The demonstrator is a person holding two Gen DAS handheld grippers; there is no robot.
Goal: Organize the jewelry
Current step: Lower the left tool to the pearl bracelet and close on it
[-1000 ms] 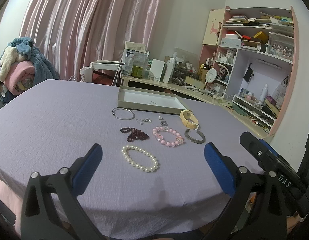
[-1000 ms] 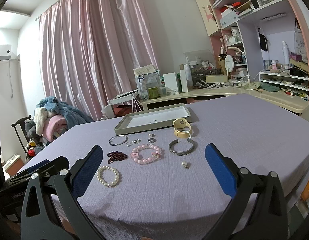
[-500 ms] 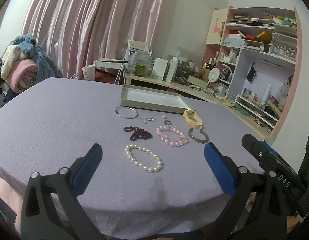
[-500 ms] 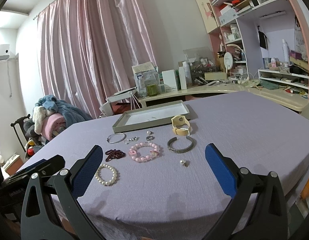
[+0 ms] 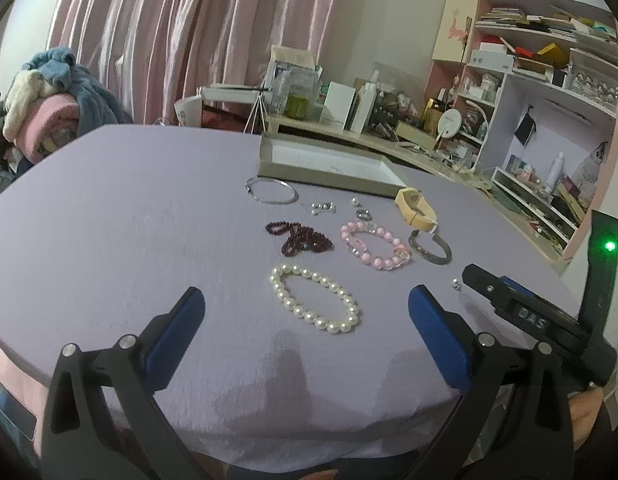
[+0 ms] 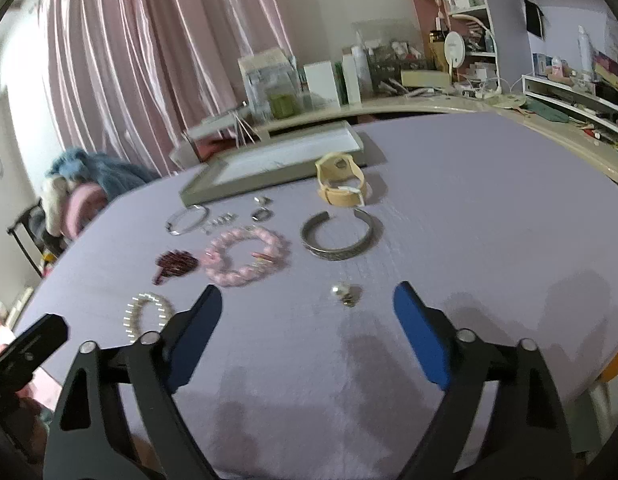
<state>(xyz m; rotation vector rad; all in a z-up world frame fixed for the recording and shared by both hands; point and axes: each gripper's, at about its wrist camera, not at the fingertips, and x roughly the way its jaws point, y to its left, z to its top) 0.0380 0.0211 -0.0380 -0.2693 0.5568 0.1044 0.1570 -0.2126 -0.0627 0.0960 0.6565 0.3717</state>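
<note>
Looking along the left gripper [image 5: 305,312], its blue fingers [image 5: 177,328] are spread wide and grasp nothing, hanging above the near edge of the table [image 5: 109,216], which is covered in a lilac cloth. A white pearl bracelet [image 5: 313,298] lies on the cloth just ahead, between the fingertips. Beyond it sit a dark red bead strand [image 5: 299,238] and a pink bead bracelet [image 5: 375,244], with a grey metal cuff [image 5: 431,246] to the right of the pink one. A thin silver bangle [image 5: 272,191] lies further back, near a shallow grey tray [image 5: 329,162] with a white floor. A tan watch [image 5: 415,212] stands just in front of the tray's right corner. From the right gripper [image 6: 307,314], also released with fingers [image 6: 419,338] wide apart and empty, the picture is somewhat blurred. A small pearl earring [image 6: 343,292] rests on the cloth just ahead between the fingertips. The cuff [image 6: 337,236] lies beyond it, the pink bracelet [image 6: 245,256] to its left, and the pearl bracelet [image 6: 147,314] near the left finger. The watch [image 6: 343,184] is touching or just beside the tray [image 6: 269,164].
</note>
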